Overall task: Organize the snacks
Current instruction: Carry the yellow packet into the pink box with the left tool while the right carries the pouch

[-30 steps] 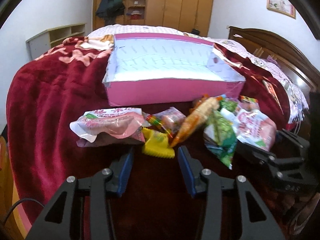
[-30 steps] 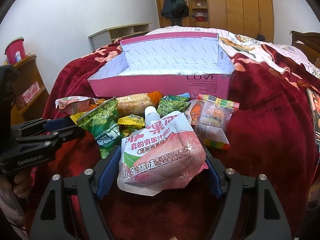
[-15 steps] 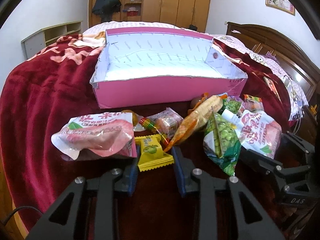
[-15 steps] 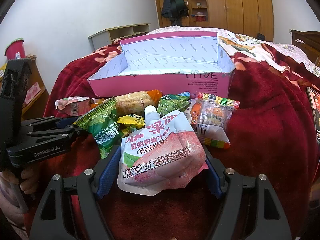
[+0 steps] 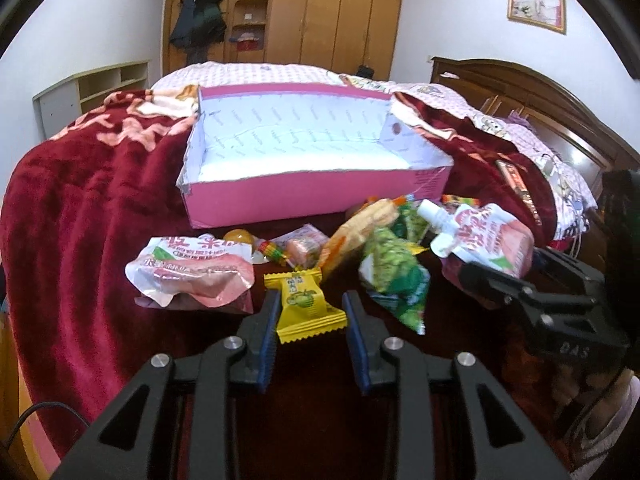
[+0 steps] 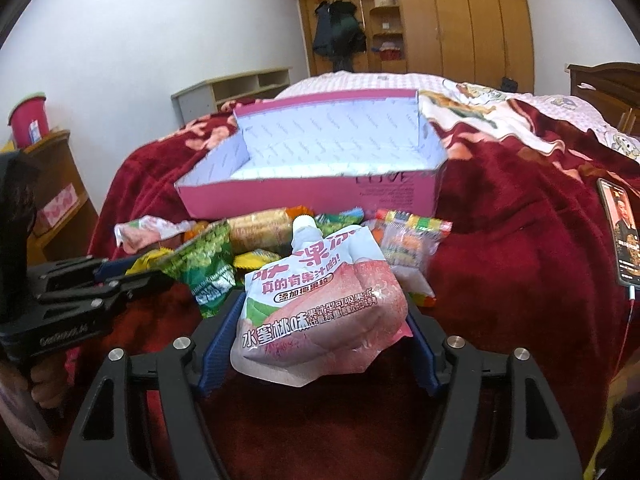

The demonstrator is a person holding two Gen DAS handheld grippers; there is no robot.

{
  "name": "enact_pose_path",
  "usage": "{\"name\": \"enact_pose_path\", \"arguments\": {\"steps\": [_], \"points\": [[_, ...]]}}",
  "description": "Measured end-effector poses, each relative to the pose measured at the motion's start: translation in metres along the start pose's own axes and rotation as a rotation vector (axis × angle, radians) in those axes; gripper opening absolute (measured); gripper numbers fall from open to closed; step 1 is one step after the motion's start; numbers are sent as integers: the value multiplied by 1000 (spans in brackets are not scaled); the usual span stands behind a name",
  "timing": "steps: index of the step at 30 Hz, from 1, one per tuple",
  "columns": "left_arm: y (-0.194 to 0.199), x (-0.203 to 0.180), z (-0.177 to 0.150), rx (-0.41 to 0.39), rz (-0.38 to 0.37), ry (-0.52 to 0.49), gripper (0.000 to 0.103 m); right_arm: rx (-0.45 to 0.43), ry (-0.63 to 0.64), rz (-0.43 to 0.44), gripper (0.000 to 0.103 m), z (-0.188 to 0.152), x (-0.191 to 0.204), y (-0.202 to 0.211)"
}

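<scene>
An open pink box (image 5: 312,196) with a white inside lies on the red blanket, also in the right wrist view (image 6: 312,200). Snack packets lie in a heap in front of it. My left gripper (image 5: 310,308) is shut on a small yellow candy packet (image 5: 306,304). My right gripper (image 6: 320,320) is shut on a pink peach jelly pouch (image 6: 320,304) with a white cap, seen also in the left wrist view (image 5: 486,236). A second pink pouch (image 5: 192,276), a green pea packet (image 5: 396,280) and an orange cracker pack (image 5: 360,228) lie in the heap.
A phone (image 6: 622,232) with a cable lies on the blanket at the right. A wooden headboard (image 5: 540,92) stands at the far right, a wardrobe (image 5: 320,12) behind the bed, a low shelf (image 6: 232,92) at the left.
My left gripper has moved forward and closed on the yellow candy packet. My right gripper has lifted the pink pouch slightly toward the box.
</scene>
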State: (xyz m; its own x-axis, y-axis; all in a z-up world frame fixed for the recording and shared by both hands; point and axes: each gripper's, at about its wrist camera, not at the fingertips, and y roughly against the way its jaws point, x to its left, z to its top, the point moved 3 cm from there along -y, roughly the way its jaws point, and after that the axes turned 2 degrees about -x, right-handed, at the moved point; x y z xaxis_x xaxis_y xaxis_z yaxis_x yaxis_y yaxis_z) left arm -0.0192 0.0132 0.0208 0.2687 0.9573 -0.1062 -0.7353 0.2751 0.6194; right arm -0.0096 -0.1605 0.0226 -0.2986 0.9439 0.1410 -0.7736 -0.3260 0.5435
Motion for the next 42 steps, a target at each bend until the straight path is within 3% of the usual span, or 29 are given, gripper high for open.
{"name": "enact_pose_path", "arguments": {"steps": [14,29,42], "points": [[18,-7,20,-62,-41,10,32,-48,-2,58,73,11,10,14],[2,4,61,-105,-1,29,32,-90,32,45,74,45,7,13],[-13,7,104,-159,25,19,32,-114,20,32,74,86,0,-11]]}}
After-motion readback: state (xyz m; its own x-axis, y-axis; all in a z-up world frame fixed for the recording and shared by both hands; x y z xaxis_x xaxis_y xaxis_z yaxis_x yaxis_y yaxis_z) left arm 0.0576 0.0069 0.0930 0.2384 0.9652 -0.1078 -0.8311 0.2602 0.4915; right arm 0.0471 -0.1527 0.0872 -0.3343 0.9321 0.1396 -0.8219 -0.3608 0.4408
